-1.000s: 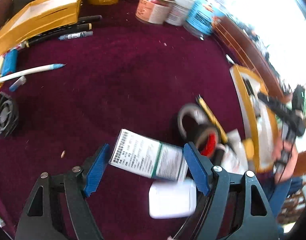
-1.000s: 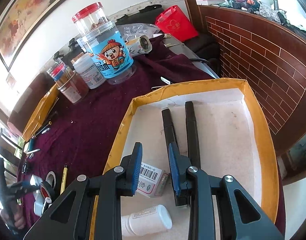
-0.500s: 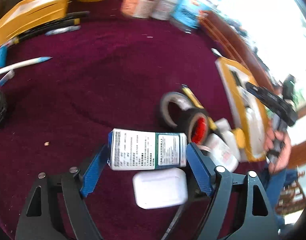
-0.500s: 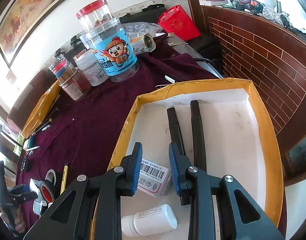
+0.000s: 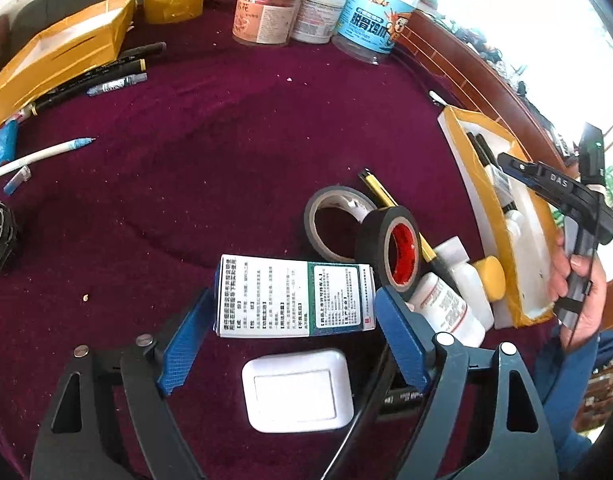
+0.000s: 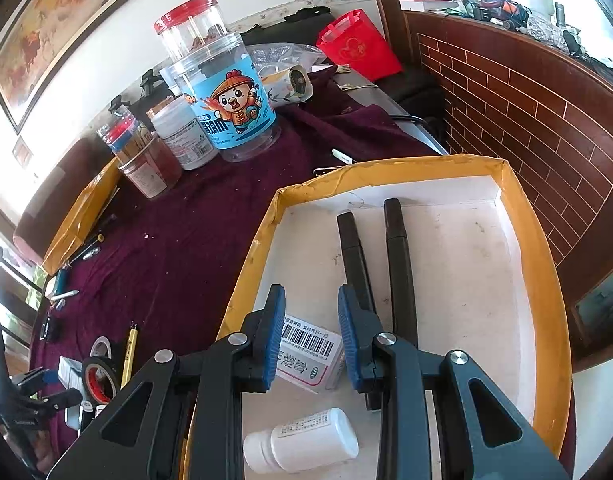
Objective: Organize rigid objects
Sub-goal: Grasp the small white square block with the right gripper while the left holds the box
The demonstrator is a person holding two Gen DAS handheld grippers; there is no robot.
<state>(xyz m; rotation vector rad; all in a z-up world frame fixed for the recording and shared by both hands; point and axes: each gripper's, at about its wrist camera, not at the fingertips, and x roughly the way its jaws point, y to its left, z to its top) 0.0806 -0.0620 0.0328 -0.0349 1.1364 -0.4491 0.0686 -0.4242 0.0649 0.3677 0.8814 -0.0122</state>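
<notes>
Counter point(image 5: 226, 152) under maroon cloth is crowded, and that's the hazard. Yellow-rimmed white cardboard tray point(image 6: 518, 280) waits on the right, already holding two black markers point(image 6: 398, 264), a white pill bottle point(image 6: 306, 444) and a barcoded little carton point(image 6: 310, 352). Left gripper point(image 5: 290, 340) spans the white-and-green printed medicine box point(image 5: 294, 296) end to end, jaws wide and seemingly pressing both ends; whether the box is off the cloth I cannot tell. A long-axis pinch could let it pivot and drop onto the white rounded-rectangle case point(image 5: 298, 390). Swinging right, it might clip the upright black tape roll with red core point(image 5: 394, 250). Right gripper point(image 6: 312, 338), jaws part-open and holding nothing, hovers above the carton, possibly blocking the landing spot.
</notes>
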